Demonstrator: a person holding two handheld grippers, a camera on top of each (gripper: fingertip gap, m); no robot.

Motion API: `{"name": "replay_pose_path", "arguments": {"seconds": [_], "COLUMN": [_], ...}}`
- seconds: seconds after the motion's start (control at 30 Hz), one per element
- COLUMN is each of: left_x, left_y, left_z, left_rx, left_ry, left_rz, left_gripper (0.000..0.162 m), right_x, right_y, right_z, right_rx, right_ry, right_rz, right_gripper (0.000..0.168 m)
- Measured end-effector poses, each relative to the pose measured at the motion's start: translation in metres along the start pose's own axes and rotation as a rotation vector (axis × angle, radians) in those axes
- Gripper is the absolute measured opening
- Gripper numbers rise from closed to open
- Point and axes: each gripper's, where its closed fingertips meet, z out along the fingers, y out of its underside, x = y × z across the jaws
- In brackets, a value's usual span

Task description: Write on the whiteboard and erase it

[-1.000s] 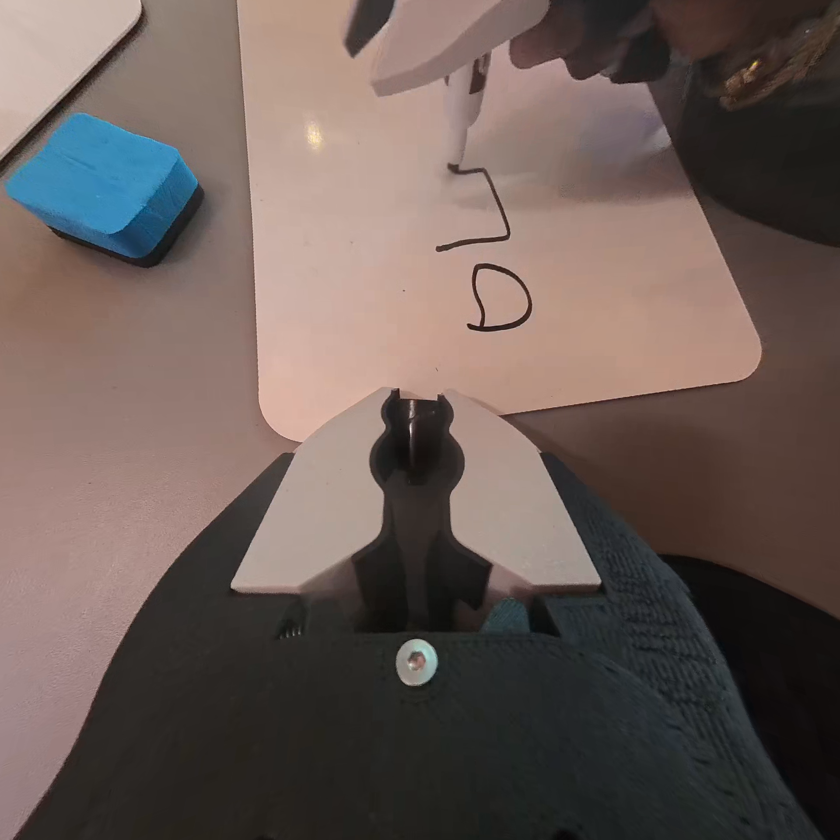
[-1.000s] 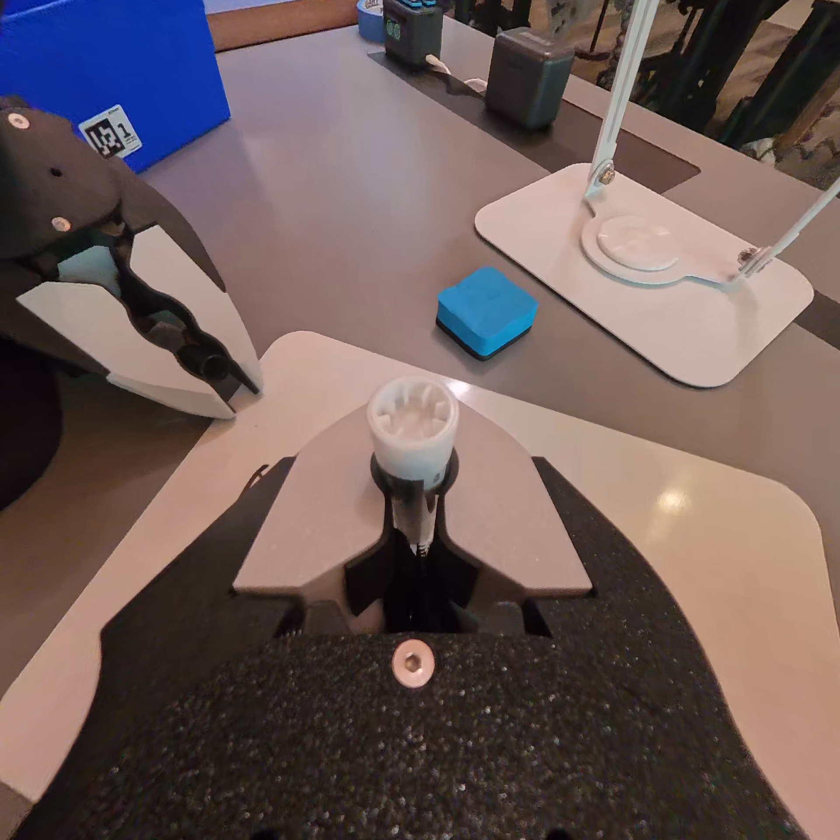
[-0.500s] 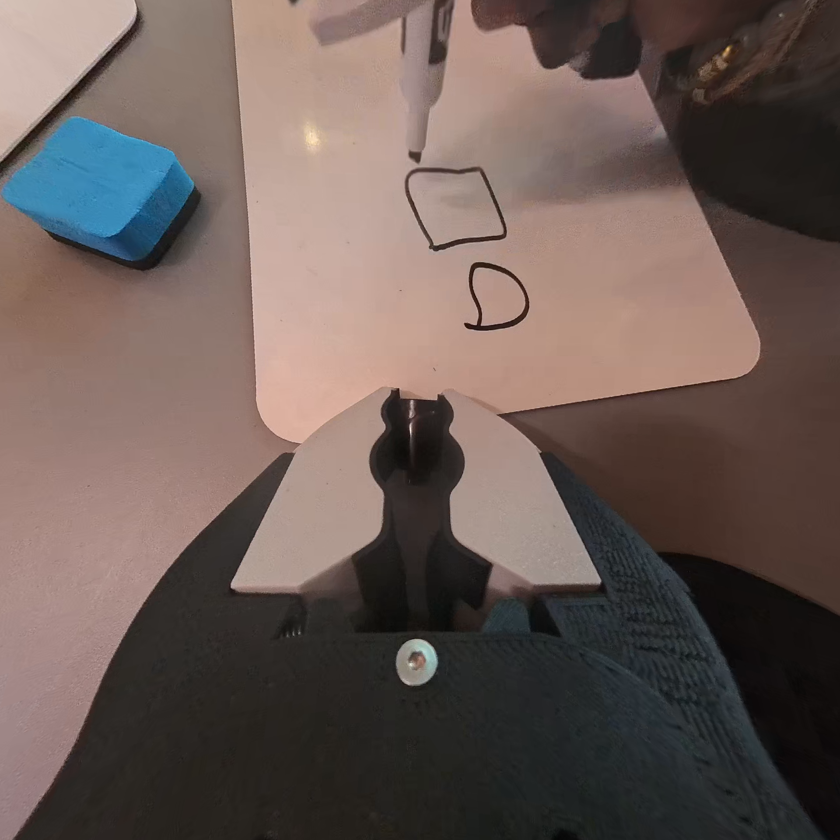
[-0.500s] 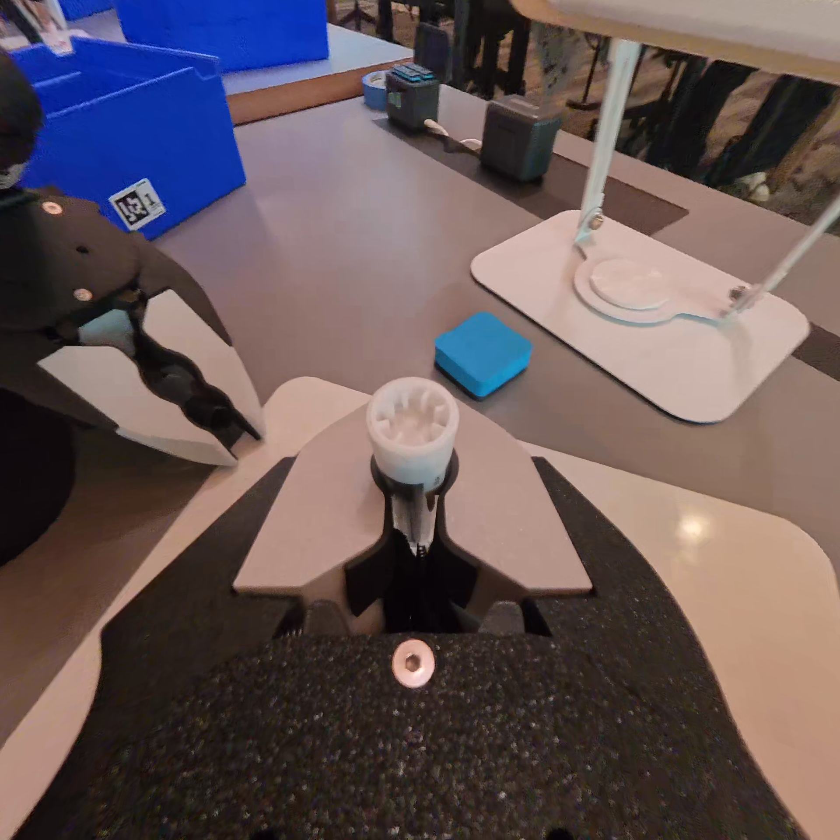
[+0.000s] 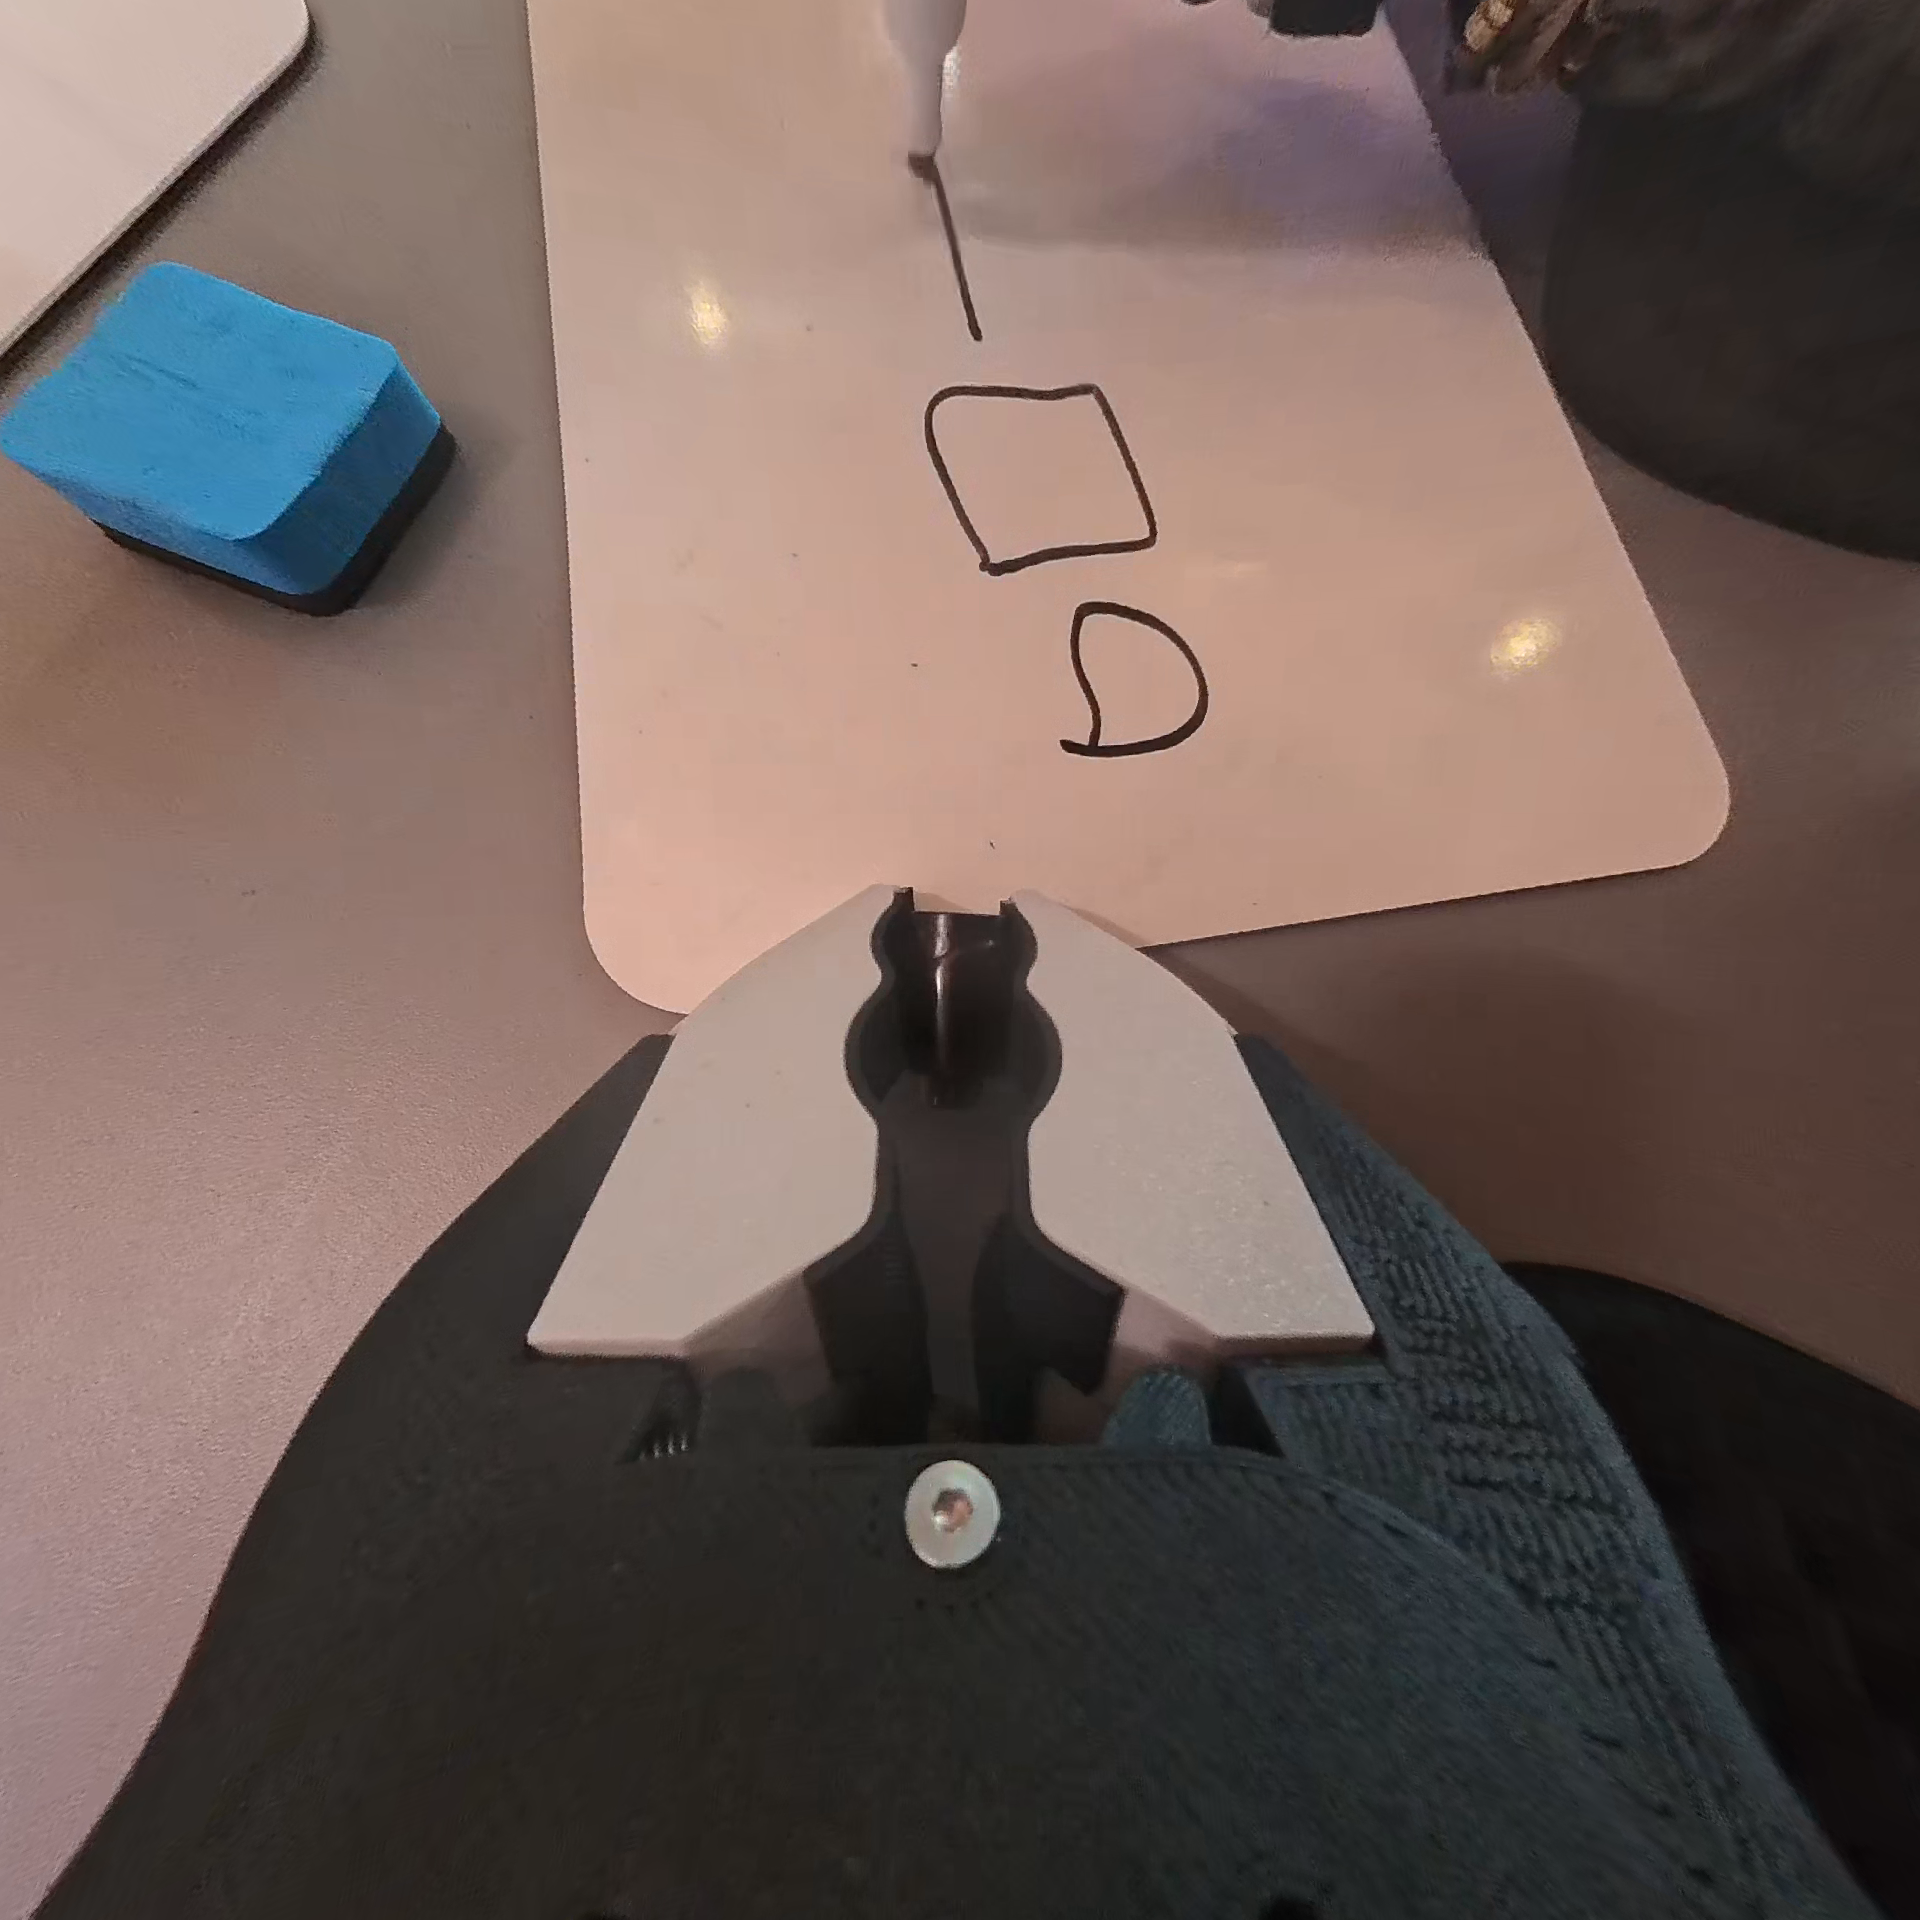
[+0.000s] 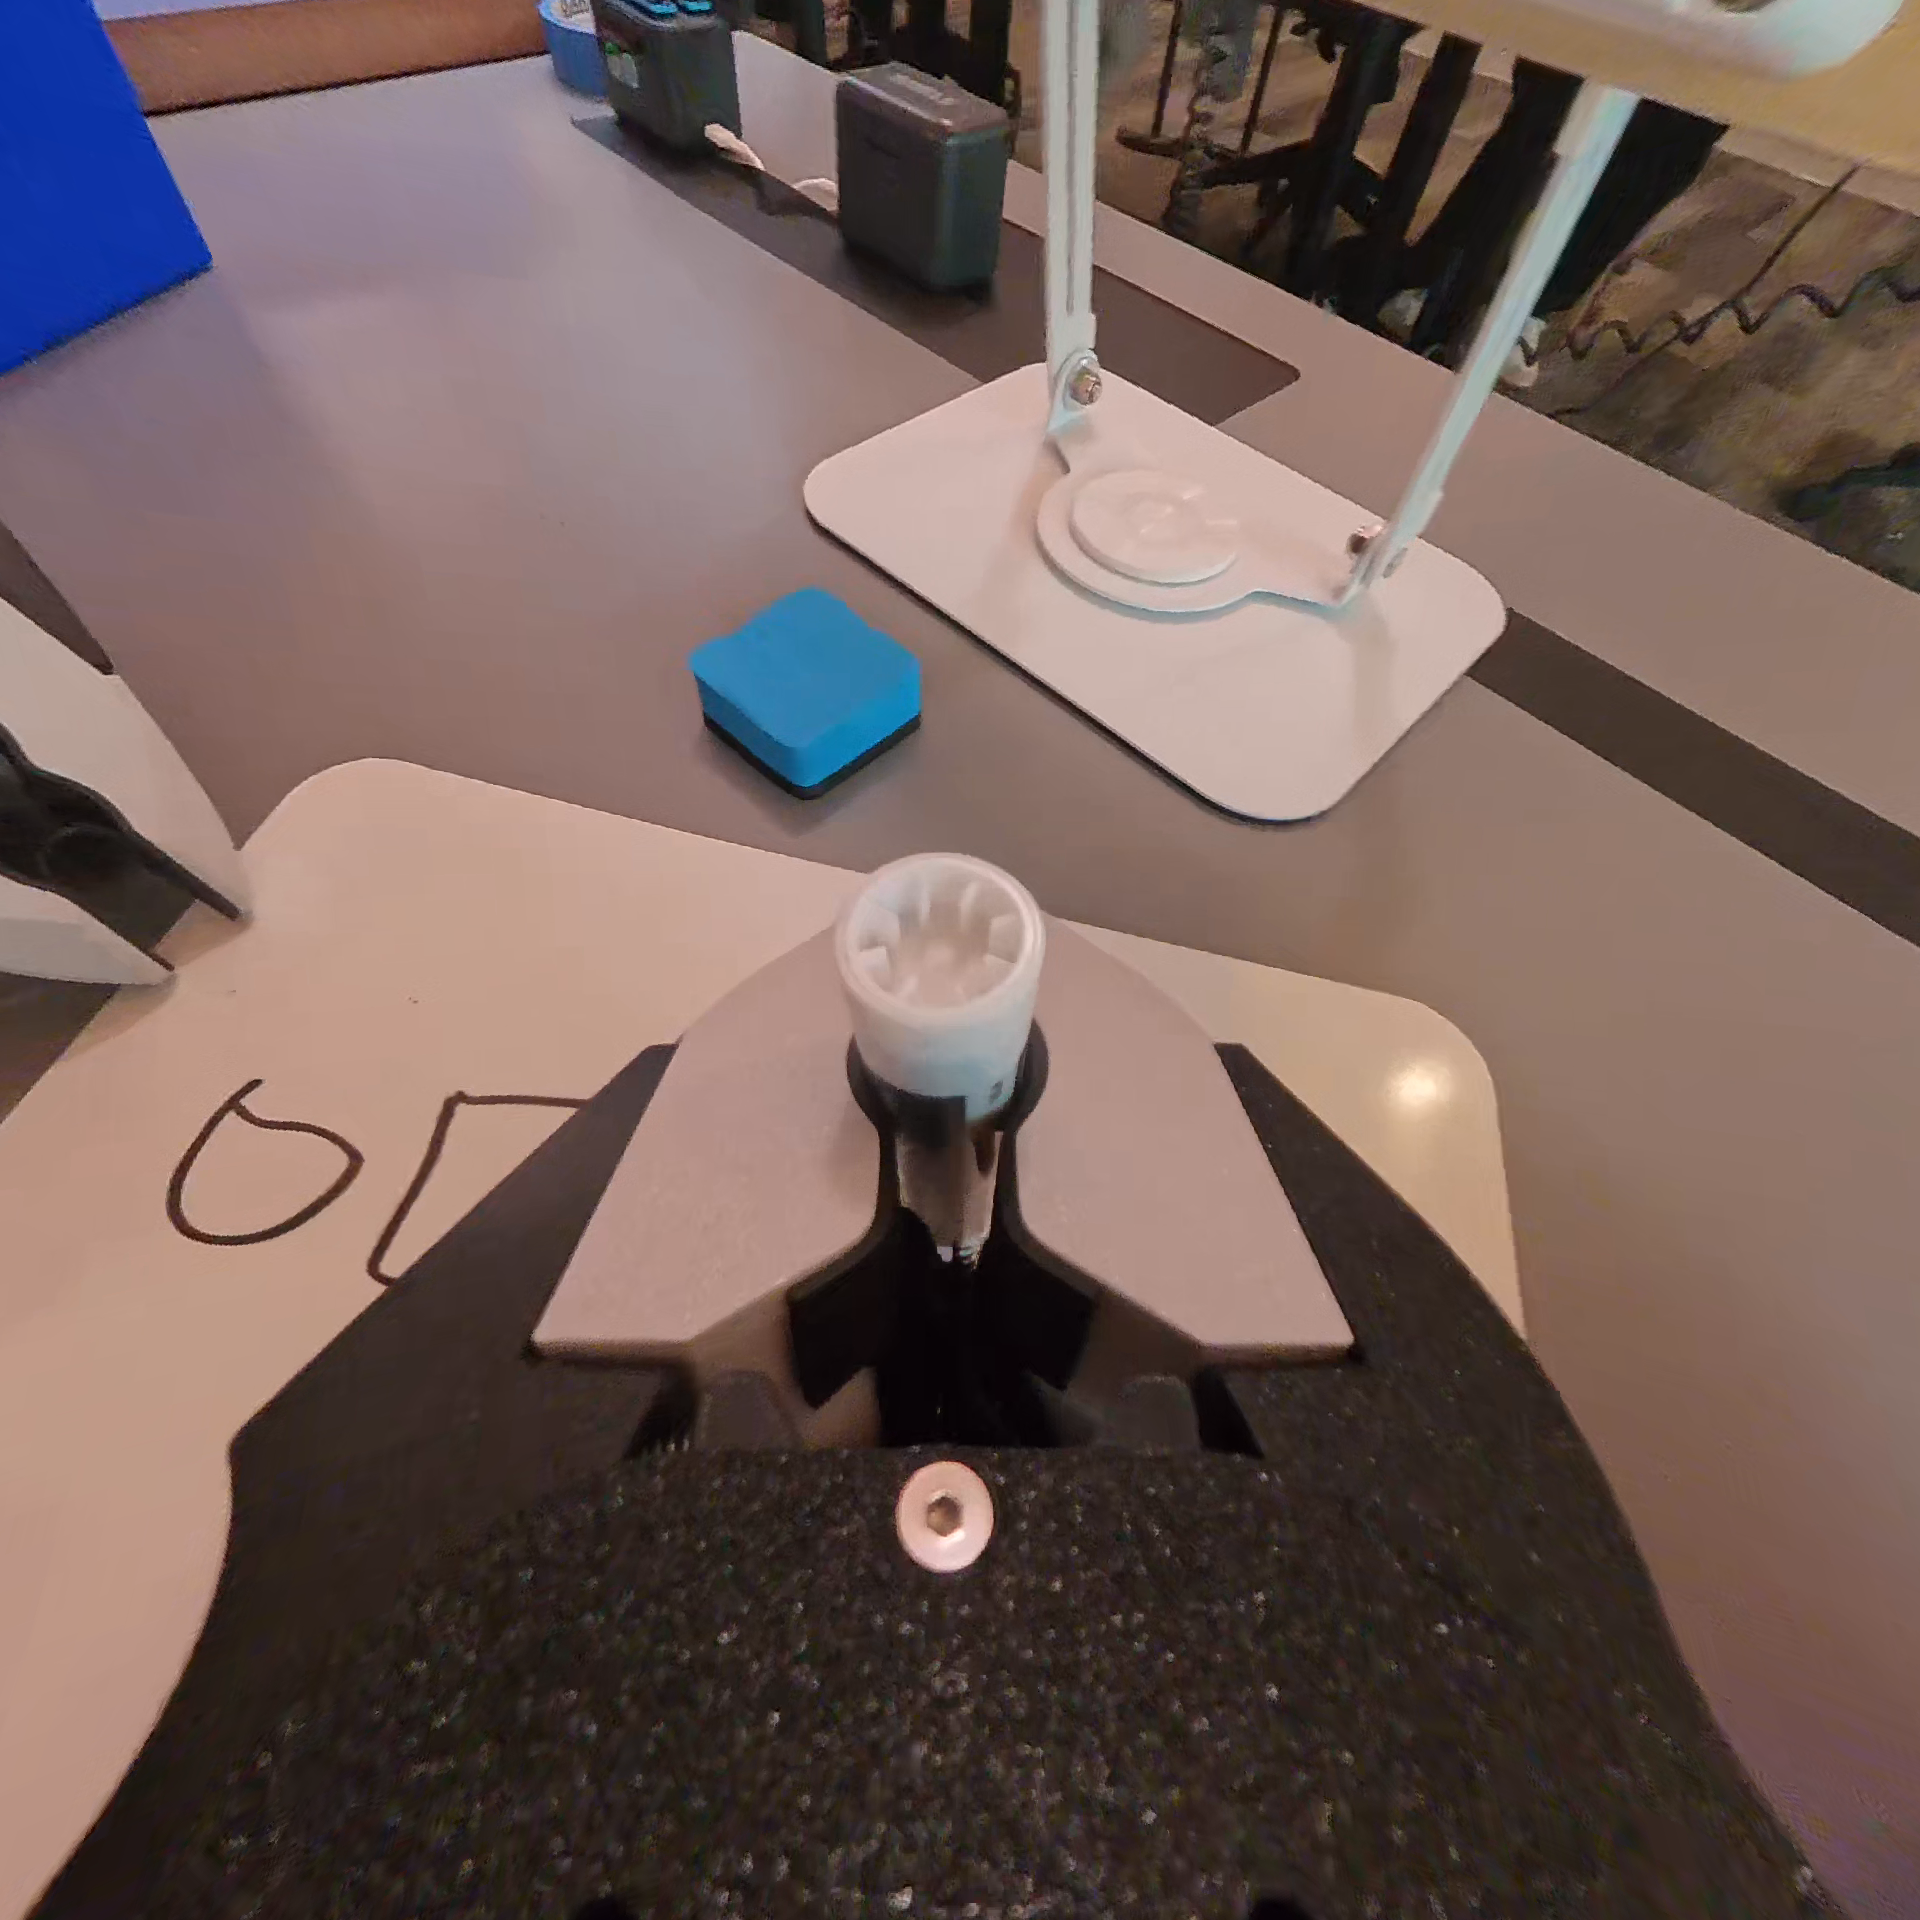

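A white whiteboard (image 5: 779, 623) lies on the grey table and bears several black marks (image 5: 1039, 478). My right gripper (image 6: 940, 1039) is shut on a white marker (image 6: 940, 977), held upright. In the left wrist view the marker's tip (image 5: 923, 114) touches the board at the far end of a fresh straight stroke (image 5: 956, 260). My left gripper (image 5: 956, 904) is shut on a black marker cap (image 5: 951, 987) at the board's near edge. It also shows in the right wrist view (image 6: 83, 862) at the left edge. A blue eraser (image 5: 218, 436) lies on the table beside the board, also in the right wrist view (image 6: 805, 691).
A white lamp base (image 6: 1247, 675) with thin arms stands beyond the eraser; its corner shows in the left wrist view (image 5: 104, 135). A blue bin (image 6: 73, 177) and dark boxes (image 6: 920, 177) stand at the table's back. A person's dark sleeve (image 5: 1745, 312) lies at the board's right. The tips of one gripper are about 20 cm away from the tips of the other. About 12 cm separates my right fingertips from the blue eraser (image 5: 218, 436). My right wrist view (image 6: 773, 664) looks at it from another angle.
The marker closed a four-sided outline, lifted, moved farther along the board and drew a new straight stroke. My left gripper stayed in place with the cap.
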Motion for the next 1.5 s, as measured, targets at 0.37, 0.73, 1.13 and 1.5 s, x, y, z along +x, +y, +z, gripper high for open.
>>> {"name": "replay_pose_path", "arguments": {"seconds": [0.37,0.73,1.13,1.5], "left_x": [0.000,0.001,0.001,0.001], "left_y": [0.000,0.000,0.000,0.000], "left_z": [0.000,0.000,0.000,0.000], "left_rx": [0.001,-0.001,-0.001,0.000], "left_ry": [0.003,0.003,0.005,0.004], "left_rz": [-0.001,0.009,0.014,0.014], "left_gripper": [0.016,0.017,0.017,0.016], "right_x": [-0.003,0.035,0.039,0.047], "right_y": [0.009,0.001,-0.007,0.020], "right_z": [-0.013,0.004,0.001,-0.032], "right_rx": [-0.042,-0.002,0.035,-0.012], "right_ry": [0.011,0.065,0.082,0.163], "right_rz": [-0.005,-0.006,0.020,0.085], "right_gripper": [0.013,0.013,0.013,0.013]}}
